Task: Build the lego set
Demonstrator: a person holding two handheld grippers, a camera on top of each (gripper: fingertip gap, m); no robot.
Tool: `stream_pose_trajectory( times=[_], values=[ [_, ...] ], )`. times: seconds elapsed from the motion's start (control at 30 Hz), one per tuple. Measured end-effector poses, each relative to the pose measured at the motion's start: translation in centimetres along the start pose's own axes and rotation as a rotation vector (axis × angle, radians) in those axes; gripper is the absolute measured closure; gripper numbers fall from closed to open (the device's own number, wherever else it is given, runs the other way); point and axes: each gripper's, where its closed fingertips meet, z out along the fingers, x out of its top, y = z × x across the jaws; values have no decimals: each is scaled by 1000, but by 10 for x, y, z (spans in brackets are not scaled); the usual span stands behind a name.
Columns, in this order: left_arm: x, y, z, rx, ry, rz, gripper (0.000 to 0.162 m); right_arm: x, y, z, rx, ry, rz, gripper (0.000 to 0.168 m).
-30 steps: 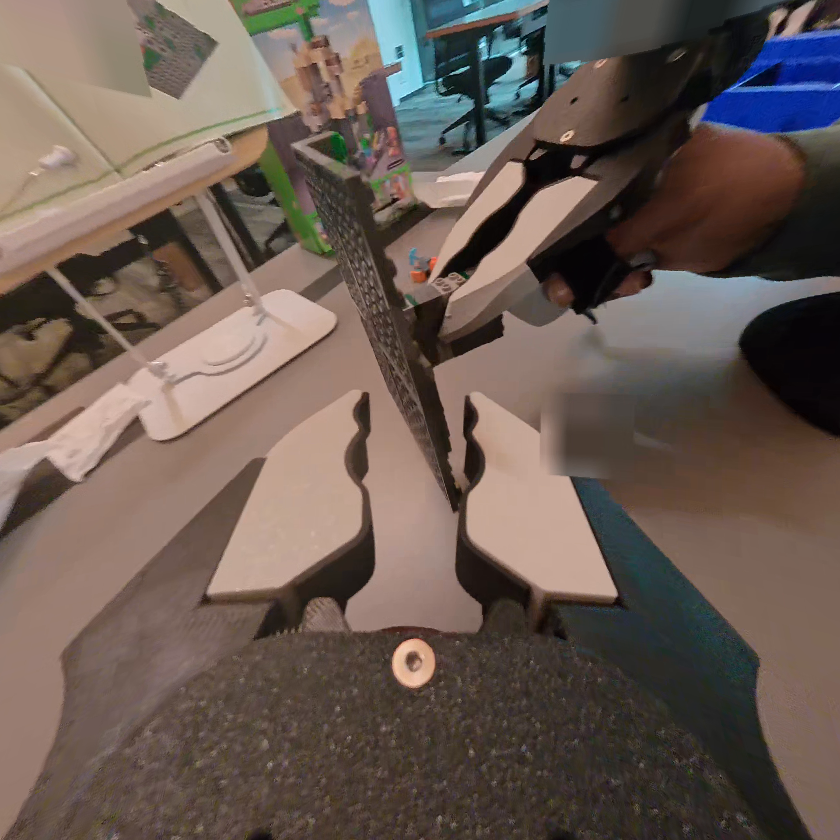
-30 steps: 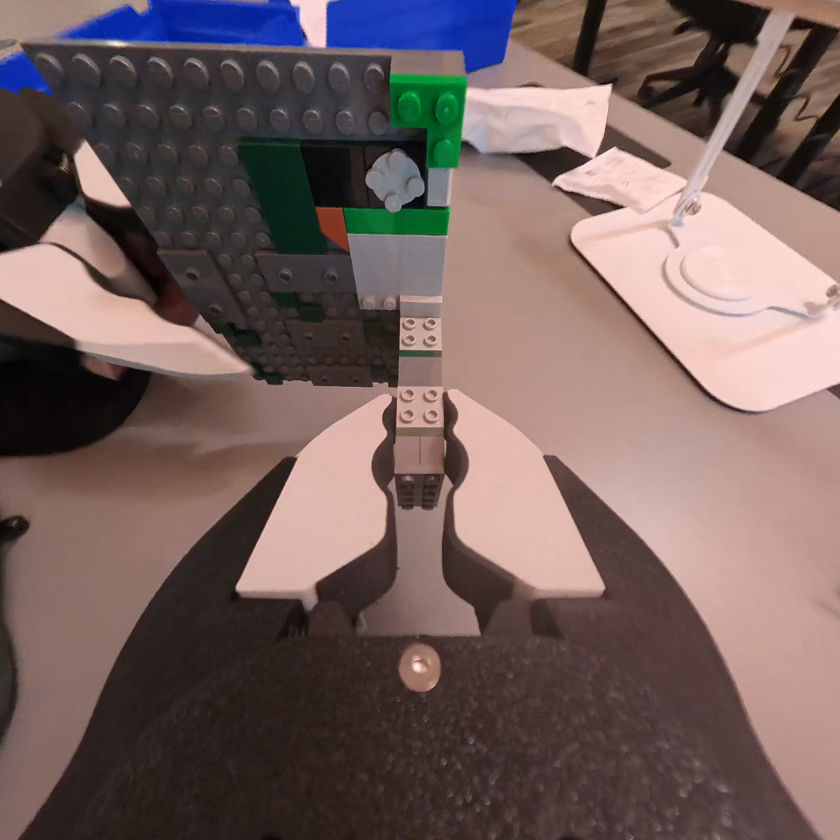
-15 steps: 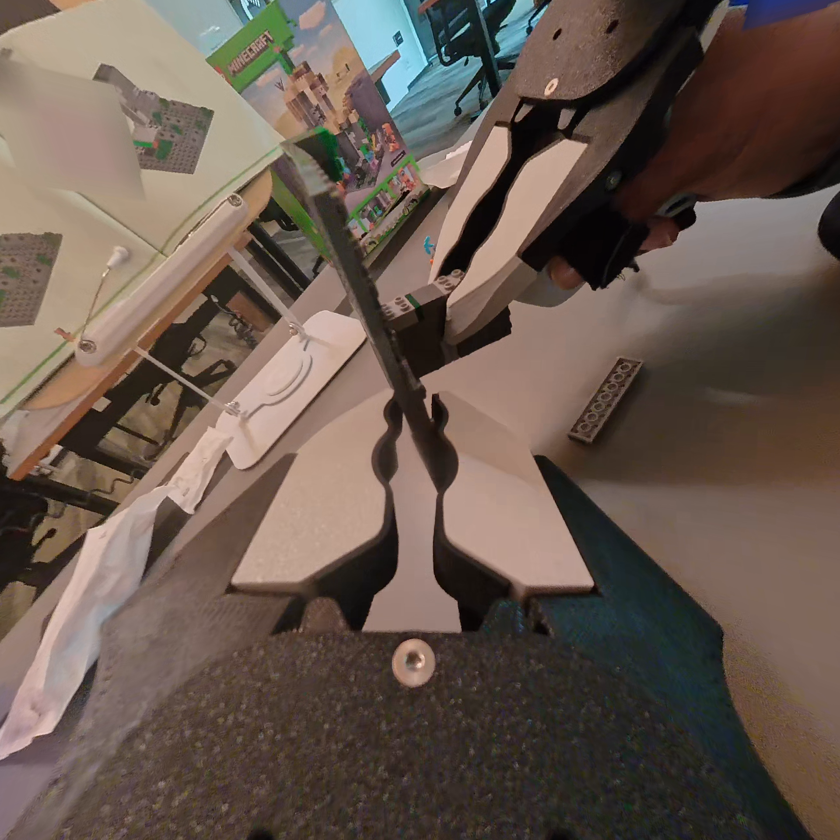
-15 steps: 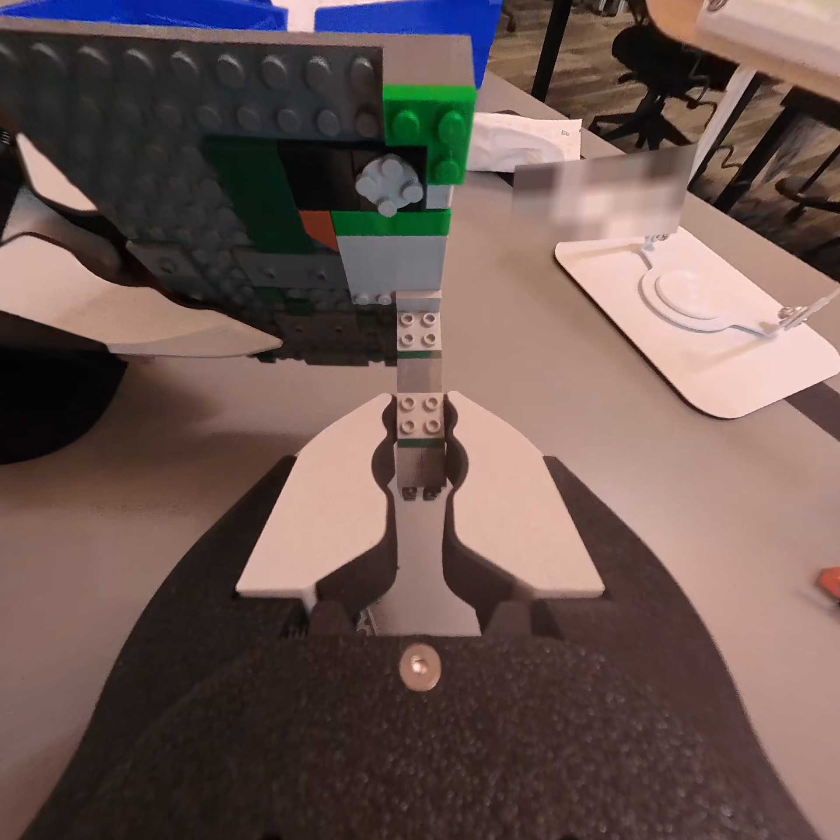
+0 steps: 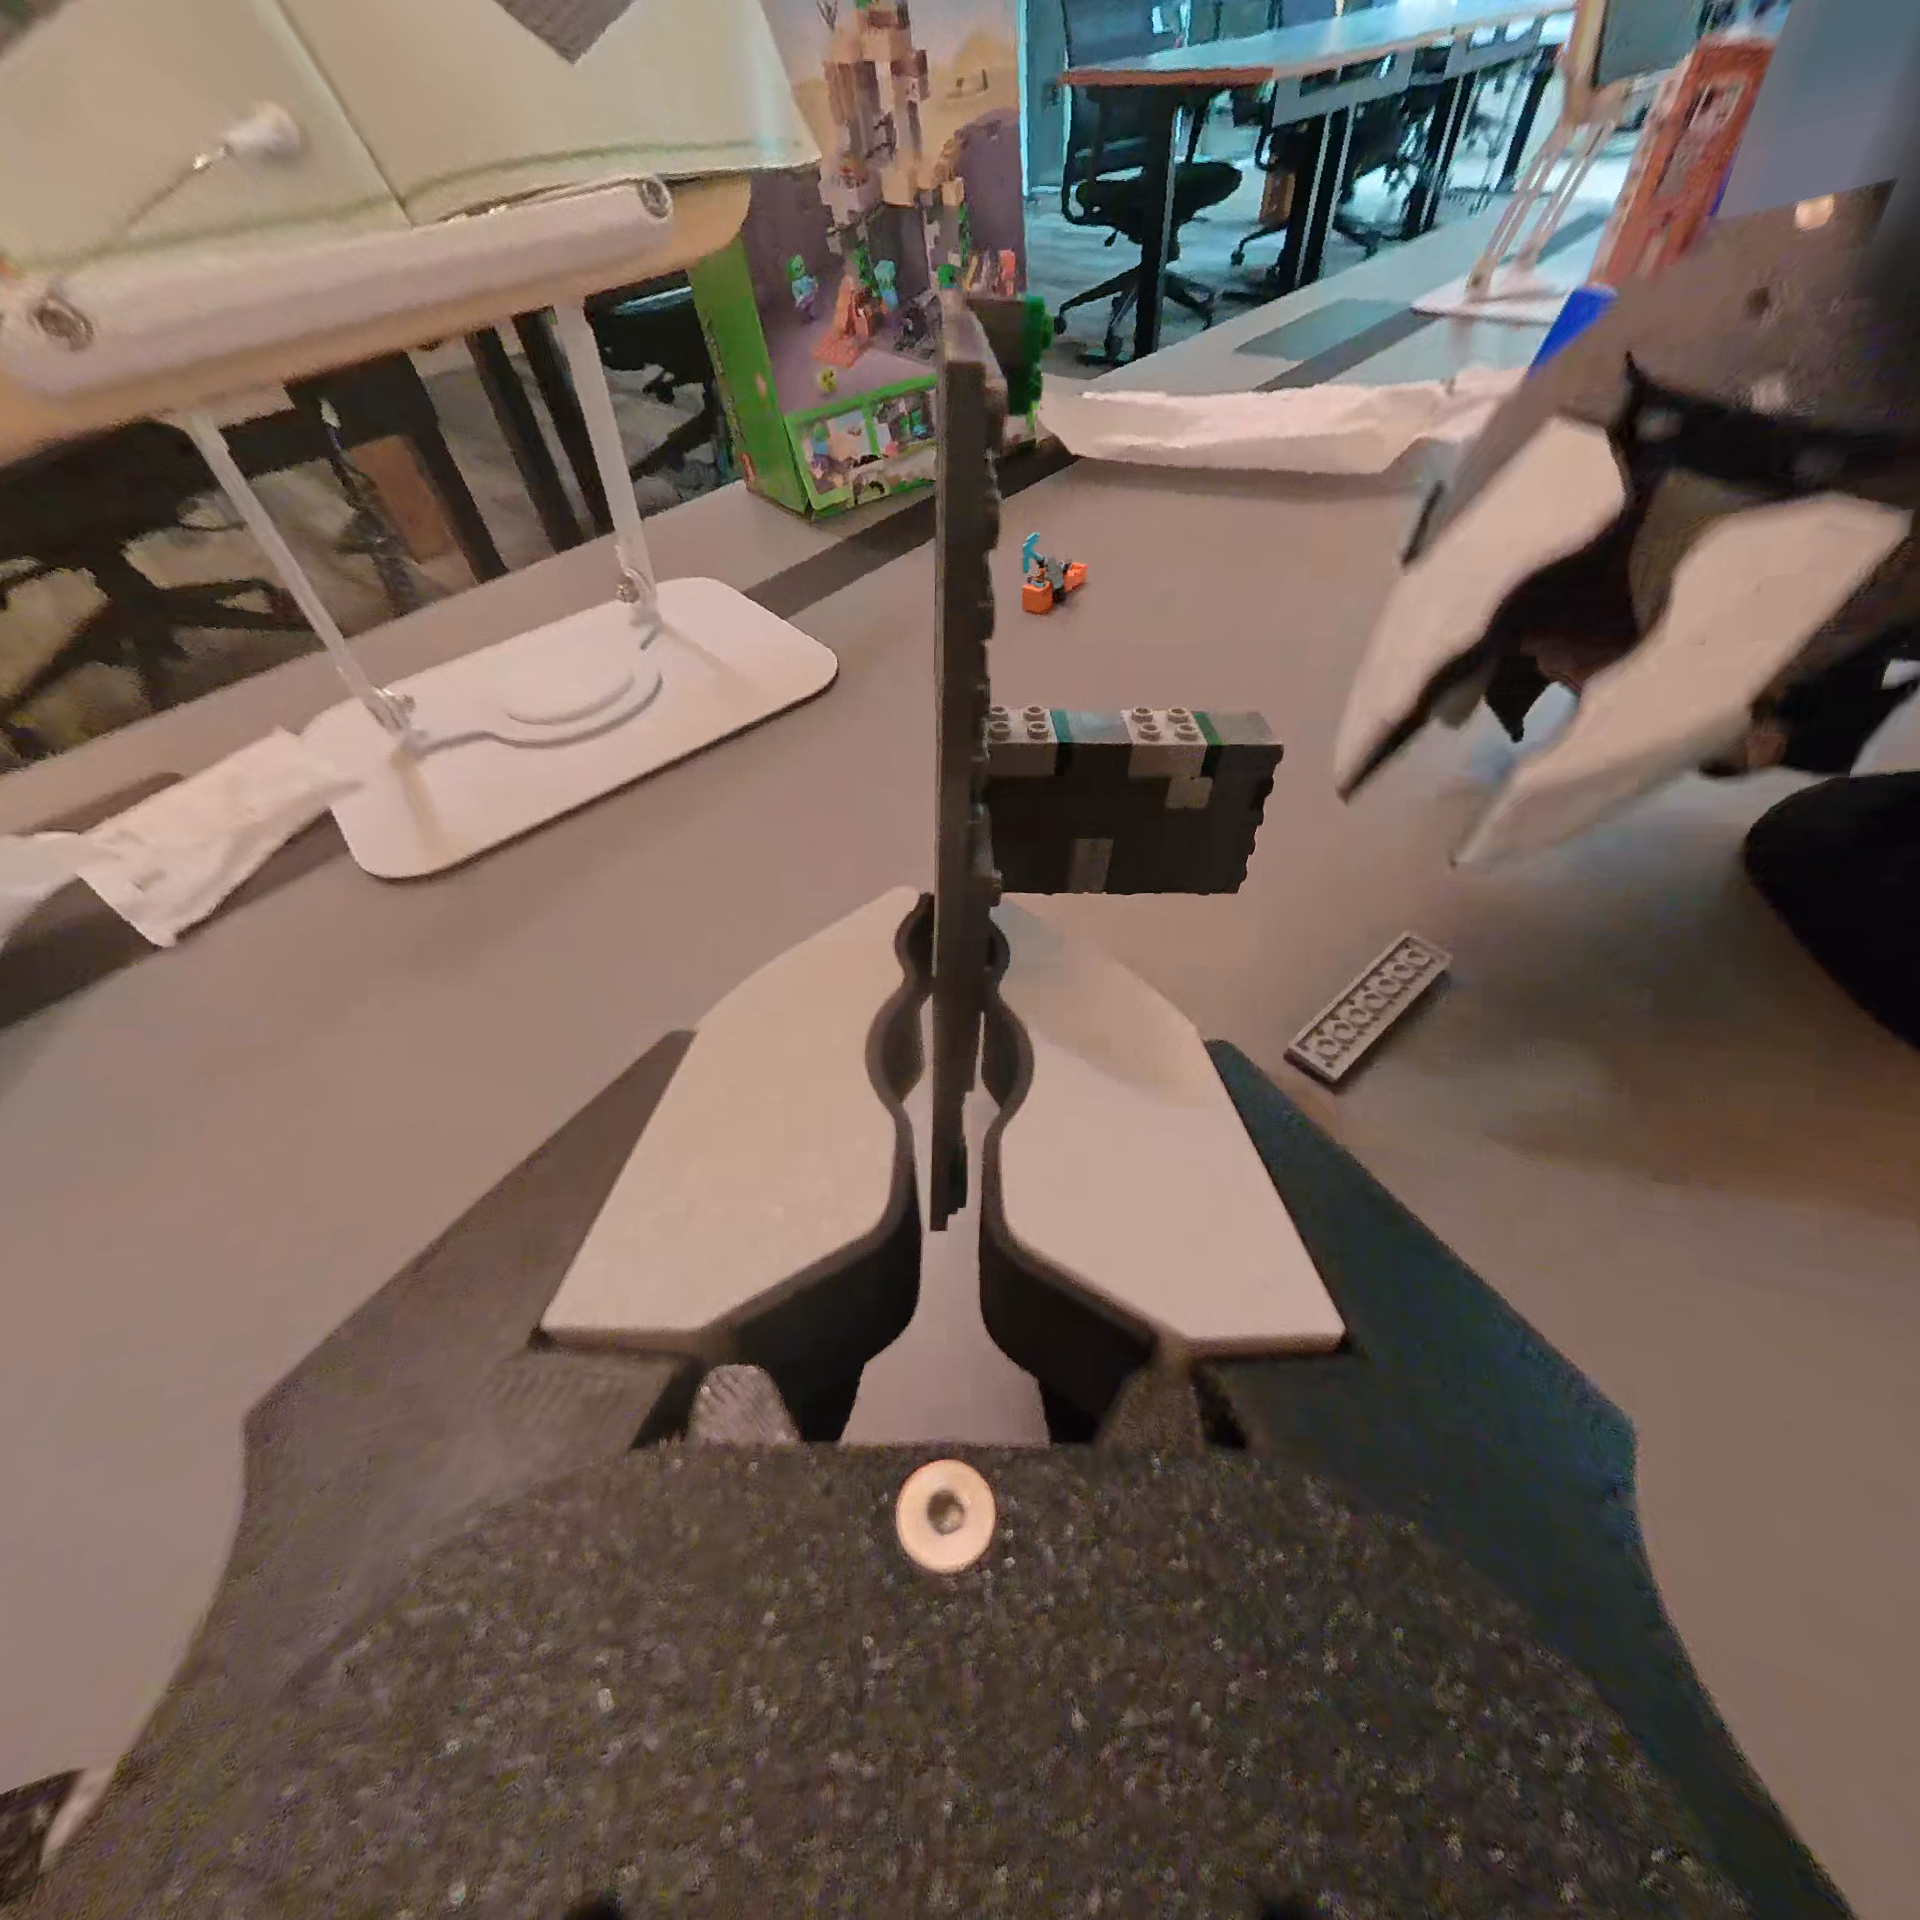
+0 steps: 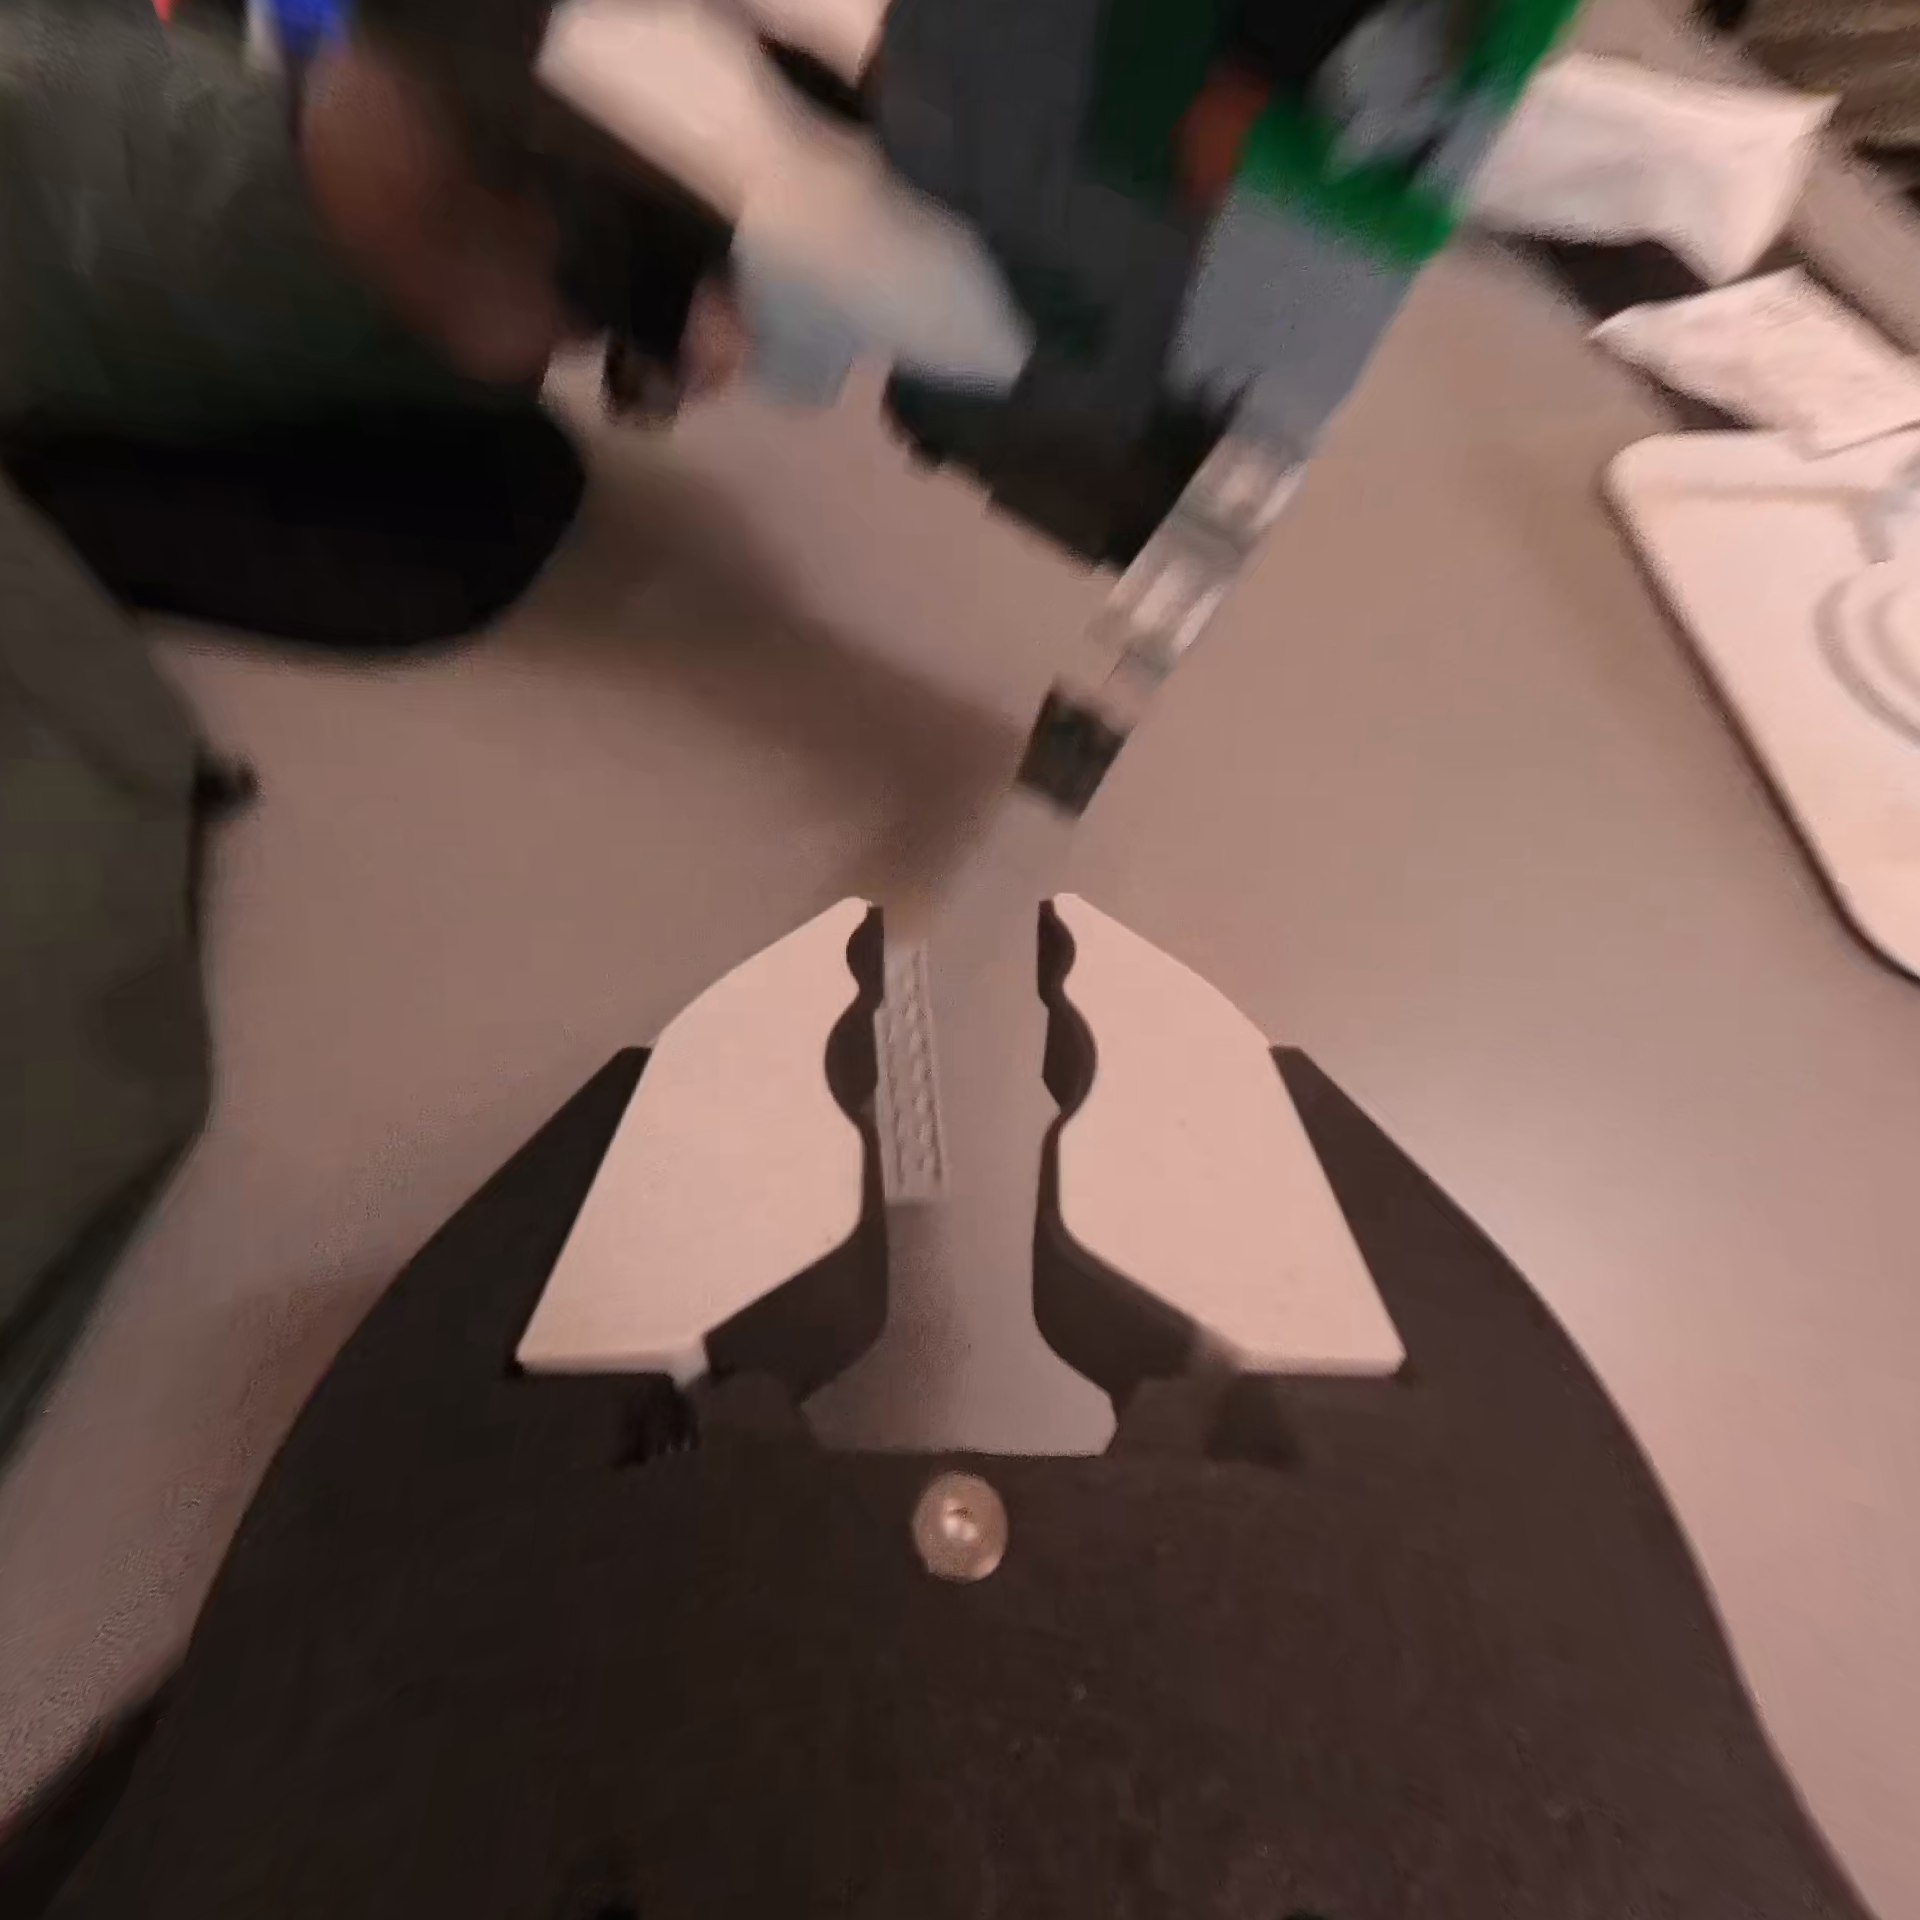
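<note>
My left gripper (image 5: pixel 958 914) is shut on the lower edge of the grey baseplate (image 5: pixel 961 623), which stands upright and edge-on. A dark grey brick stack (image 5: pixel 1127 800) sticks out sideways from the plate to the right. My right gripper (image 5: pixel 1403 821) is open and empty, a short way right of the stack's free end. In the blurred right wrist view the right gripper (image 6: pixel 958 914) is open, with the stack's end (image 6: pixel 1070 758) just ahead of it and the green and grey build (image 6: pixel 1340 187) beyond. A long grey plate (image 5: pixel 1366 1008) lies flat on the table and shows between the right fingers (image 6: pixel 912 1081).
A white lamp base (image 5: pixel 582 717) stands on the table to the left, with white paper bags (image 5: pixel 197 831) beside it and at the back (image 5: pixel 1247 426). A lego box (image 5: pixel 883 312) stands at the far edge. A small orange and blue piece (image 5: pixel 1049 582) lies behind the baseplate. My right fingertips sit around 12 centimeters from my left ones. Between my right fingertips and the long grey plate (image 5: pixel 1366 1008) there is roughly 7 centimeters.
My right gripper has opened, let go of the brick stack and drawn back from it. My left gripper has closed on the baseplate's edge and turned it upright.
</note>
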Motion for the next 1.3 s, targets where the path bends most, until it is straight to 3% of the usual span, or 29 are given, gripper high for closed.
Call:
stream_pose_trajectory(
  times=[0.1,0.17,0.3,0.57,0.67,0.83,1.03,1.3],
  values=[
    [-2,-3,0,-40,12,-86,156,-48,-14,-3,35,-202,-189,138],
    [-4,-2,0,-71,17,-141,156,-66,-19,-4,50,-251,-268,138],
    [-7,-5,-2,-76,15,-177,157,-82,-19,-3,70,-263,-396,142],
    [-10,-6,-2,-73,4,-177,157,-80,-15,10,165,-231,-324,153],
    [-12,-7,-2,-80,1,-191,157,-71,-16,10,192,-213,-175,167],
    [-14,-3,0,-100,-10,-189,157,-71,-6,8,228,-301,287,167],
    [-14,-4,-3,-100,-8,-191,157,-54,11,4,345,-153,866,166],
    [-16,-4,-3,-103,-19,-194,157,-79,68,-3,145,-102,931,160]
  ],
)
